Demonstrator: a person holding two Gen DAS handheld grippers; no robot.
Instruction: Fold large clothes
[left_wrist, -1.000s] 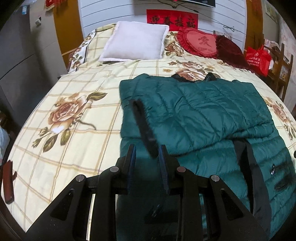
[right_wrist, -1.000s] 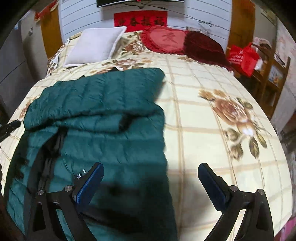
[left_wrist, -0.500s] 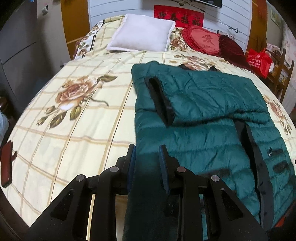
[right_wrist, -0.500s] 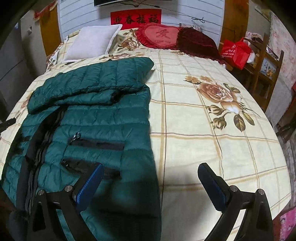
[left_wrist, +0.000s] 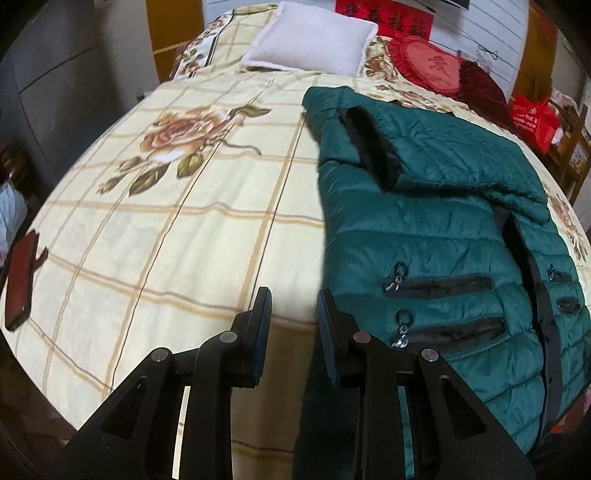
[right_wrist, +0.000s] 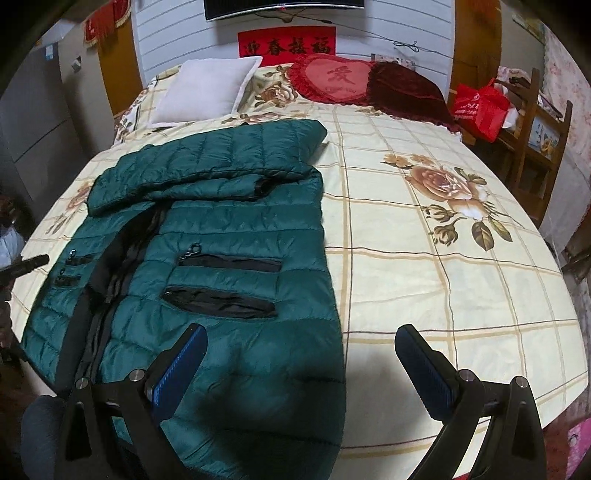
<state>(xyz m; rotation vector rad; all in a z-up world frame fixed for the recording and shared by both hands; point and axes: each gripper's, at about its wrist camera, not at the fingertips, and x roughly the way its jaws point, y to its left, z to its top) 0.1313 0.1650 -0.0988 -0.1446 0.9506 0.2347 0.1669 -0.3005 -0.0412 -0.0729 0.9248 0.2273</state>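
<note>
Dark green quilted puffer jacket (right_wrist: 207, 236) flat on cream checked floral bedspread (right_wrist: 424, 266), sleeves folded across chest, pocket zips open. Left tool (left_wrist: 293, 317) narrow, empty; right tool (right_wrist: 297, 352) wide, empty, at jacket's 6 o'clock hem.

We see both views under soft, even indoor light, moderately bright, with no glare. A broad shadow falls on the bed (right_wrist: 424, 258) near 6 o'clock of the right view, darkening the lower hem of the green jacket (right_wrist: 229, 266) too. Strong fisheye distortion bows the bed into a dome, and black vignetting fills all the corners. In the left view the jacket (left_wrist: 443, 236) looks smeared, slightly blurred; edges soften towards 3 o'clock.
</note>
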